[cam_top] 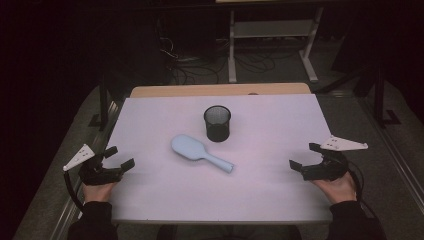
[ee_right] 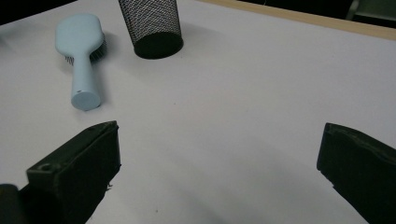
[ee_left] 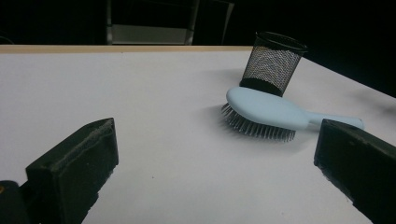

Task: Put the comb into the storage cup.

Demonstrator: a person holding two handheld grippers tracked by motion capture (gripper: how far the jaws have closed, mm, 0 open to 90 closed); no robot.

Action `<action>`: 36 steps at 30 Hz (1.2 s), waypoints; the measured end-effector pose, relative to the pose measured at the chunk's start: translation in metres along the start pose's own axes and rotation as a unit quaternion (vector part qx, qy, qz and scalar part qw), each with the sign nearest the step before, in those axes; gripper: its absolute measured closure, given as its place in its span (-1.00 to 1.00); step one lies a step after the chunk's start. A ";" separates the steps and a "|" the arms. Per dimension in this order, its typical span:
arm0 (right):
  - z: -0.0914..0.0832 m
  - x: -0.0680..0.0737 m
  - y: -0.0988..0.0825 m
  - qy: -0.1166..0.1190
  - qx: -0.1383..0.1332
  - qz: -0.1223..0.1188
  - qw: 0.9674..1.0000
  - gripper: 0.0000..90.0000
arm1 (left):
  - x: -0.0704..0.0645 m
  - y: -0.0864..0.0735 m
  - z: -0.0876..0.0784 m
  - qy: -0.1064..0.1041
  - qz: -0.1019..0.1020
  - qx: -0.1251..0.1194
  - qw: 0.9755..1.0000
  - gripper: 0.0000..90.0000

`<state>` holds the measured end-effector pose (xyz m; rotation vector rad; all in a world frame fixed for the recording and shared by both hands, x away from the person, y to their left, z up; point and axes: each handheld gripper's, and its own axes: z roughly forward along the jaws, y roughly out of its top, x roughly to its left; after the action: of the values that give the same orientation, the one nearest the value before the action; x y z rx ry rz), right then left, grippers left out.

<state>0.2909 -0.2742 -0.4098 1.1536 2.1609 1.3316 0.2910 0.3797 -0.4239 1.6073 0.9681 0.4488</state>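
- Where the white table (cam_top: 150, 200) is seen from above, a light blue hairbrush (cam_top: 200, 152) lies near its middle, head toward the left and far side, handle pointing toward the right and near side.
- The high view gives just the smooth back of the brush; the left gripper view shows that the brush (ee_left: 271, 112) lies bristles down, the pins resting on the table.
- The right gripper view looks along the handle of the brush (ee_right: 81, 51) and shows its round end cap.
- A black mesh cup (cam_top: 217, 123) stands upright just beyond the brush, close beside the head; in the left gripper view the cup (ee_left: 273, 63) rises right behind it, and I cannot tell whether they touch.
- The left gripper (cam_top: 119, 158) rests at the left near edge of the table, jaws spread wide with nothing between them.
- The right gripper (cam_top: 306, 156) sits at the right near edge, jaws likewise spread wide and empty.
- Both grippers are well apart from the brush.
- Each is held by a hand in a dark sleeve (cam_top: 95, 220).
- The high view also takes in a dark floor with cables (cam_top: 200, 62) beyond the table.
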 end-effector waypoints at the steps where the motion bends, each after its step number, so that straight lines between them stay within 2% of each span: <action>1: 0.000 0.000 0.000 0.000 -0.001 -0.001 1.000 -1.00 | 0.000 0.000 0.000 -0.001 -0.001 -0.001 1.000 -1.00; 12: -0.001 -0.001 -0.001 0.002 0.002 0.000 1.000 -1.00 | 0.000 0.000 0.001 -0.005 -0.004 -0.003 1.000 -1.00; 27: -0.006 0.005 0.005 0.004 0.001 -0.003 1.000 -1.00 | 0.001 -0.002 0.000 -0.006 -0.011 -0.005 1.000 -1.00; 36: -0.008 0.007 0.014 0.001 0.009 -0.015 1.000 -1.00 | 0.001 -0.002 0.000 -0.006 -0.011 -0.004 1.000 -1.00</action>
<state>0.2879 -0.2698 -0.3933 1.1231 2.1877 1.3037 0.2910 0.3804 -0.4265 1.5887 0.9730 0.4255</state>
